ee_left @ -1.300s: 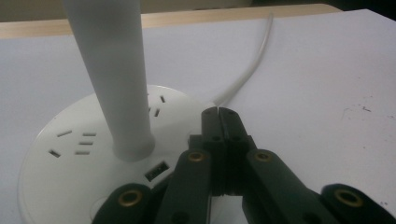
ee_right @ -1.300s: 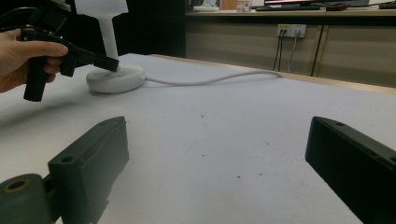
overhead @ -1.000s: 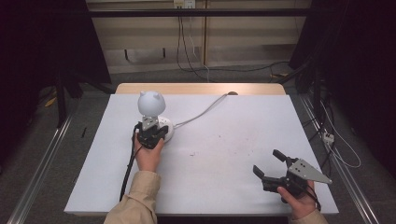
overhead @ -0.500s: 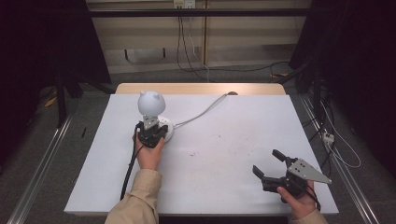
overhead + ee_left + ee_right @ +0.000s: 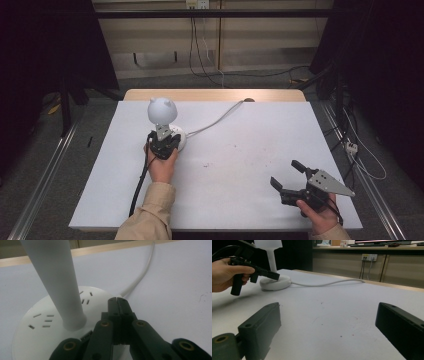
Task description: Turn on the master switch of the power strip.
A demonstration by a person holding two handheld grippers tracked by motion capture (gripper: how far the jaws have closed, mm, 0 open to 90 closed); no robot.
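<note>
A white lamp stands left of centre on the table, with a round eared head [image 5: 162, 110], a slanted stem [image 5: 57, 277] and a flat round base [image 5: 180, 141] marked with small slots [image 5: 43, 320]. My left gripper [image 5: 169, 139] is shut with nothing between its jaws. Its joined tips [image 5: 117, 302] lie over the base's near edge, right of the stem. From the side, that gripper [image 5: 275, 276] touches the top of the base [image 5: 274, 282]. My right gripper [image 5: 284, 172] is held open near the front right corner, its jaws [image 5: 328, 320] wide apart over bare table.
The lamp's white cable [image 5: 220, 117] runs from the base to the table's far edge. The white tabletop [image 5: 240, 150] carries a few small dark specks near its middle. Metal rails and floor cables [image 5: 357, 160] lie to the right of the table.
</note>
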